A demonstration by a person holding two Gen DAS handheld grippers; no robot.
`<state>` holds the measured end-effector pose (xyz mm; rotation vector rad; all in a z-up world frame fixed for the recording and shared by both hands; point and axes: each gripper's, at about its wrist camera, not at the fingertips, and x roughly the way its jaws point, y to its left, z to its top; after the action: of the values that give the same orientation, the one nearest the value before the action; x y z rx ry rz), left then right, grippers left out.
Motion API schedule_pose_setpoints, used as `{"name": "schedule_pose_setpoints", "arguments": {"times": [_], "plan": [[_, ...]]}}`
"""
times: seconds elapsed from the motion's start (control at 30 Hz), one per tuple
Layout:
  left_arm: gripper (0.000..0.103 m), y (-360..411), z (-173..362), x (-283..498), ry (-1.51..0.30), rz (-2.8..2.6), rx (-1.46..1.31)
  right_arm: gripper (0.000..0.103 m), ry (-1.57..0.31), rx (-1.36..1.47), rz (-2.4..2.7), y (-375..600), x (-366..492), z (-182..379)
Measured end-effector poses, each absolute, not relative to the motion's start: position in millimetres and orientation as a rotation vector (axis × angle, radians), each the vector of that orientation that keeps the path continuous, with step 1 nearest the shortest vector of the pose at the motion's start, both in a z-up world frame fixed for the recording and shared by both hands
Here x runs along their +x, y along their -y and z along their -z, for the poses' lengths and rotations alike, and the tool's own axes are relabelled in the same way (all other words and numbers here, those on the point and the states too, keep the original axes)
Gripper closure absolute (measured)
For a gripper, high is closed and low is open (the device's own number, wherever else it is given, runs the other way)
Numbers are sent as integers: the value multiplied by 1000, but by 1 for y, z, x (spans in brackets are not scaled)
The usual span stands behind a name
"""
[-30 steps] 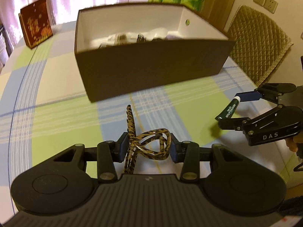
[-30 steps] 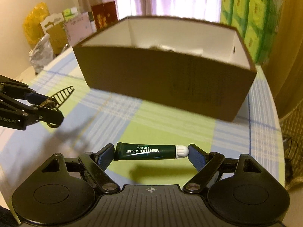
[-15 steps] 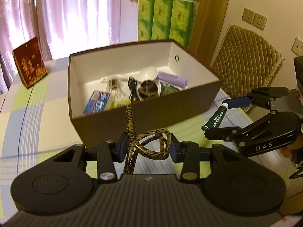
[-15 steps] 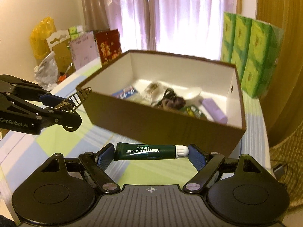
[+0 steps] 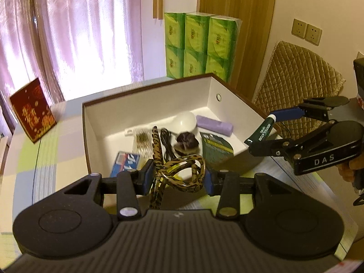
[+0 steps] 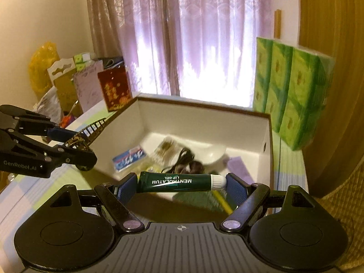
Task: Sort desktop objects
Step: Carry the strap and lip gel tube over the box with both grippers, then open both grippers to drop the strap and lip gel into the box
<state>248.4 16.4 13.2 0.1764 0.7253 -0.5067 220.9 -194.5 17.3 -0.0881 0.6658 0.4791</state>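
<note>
Left wrist view: the left gripper (image 5: 177, 176) has its jaws clamped on a leopard-print hair clip (image 5: 179, 174), whose long prong stands up between the blue pads. Just beyond it sits the open brown box (image 5: 91, 141) with white inner walls, on the checked worktop (image 5: 38, 159). Inside the box lie a white scoop (image 5: 185, 120), a lilac packet (image 5: 215, 126), a black cable (image 5: 167, 144), a dark hair tie (image 5: 187, 140), a green packet (image 5: 216, 147) and a blue packet (image 5: 126, 161). At the right, the right gripper (image 5: 261, 129) hangs over the box's right wall, its jaws pinching a dark green lip gel tube (image 5: 261, 132) end to end. A red box (image 5: 33, 111) stands on the far left of the worktop; green tissue packs (image 5: 200, 45) stand behind.

Right wrist view: the right gripper (image 6: 182, 183) holds the lip gel tube (image 6: 175, 182) crosswise, white cap at the right, jaws closed on its two ends, above the near edge of the brown box (image 6: 204, 118). At the left, the left gripper (image 6: 77, 142) carries the hair clip (image 6: 87, 134) just beside the box's left wall.
</note>
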Motion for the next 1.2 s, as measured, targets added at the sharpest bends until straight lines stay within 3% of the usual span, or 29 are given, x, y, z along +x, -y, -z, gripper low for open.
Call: {"name": "schedule_pose_setpoints", "arguments": {"times": [1.2], "plan": [[65, -8, 21, 385, -790, 457, 273, 22, -742, -138, -385, 196, 343, 14]]}}
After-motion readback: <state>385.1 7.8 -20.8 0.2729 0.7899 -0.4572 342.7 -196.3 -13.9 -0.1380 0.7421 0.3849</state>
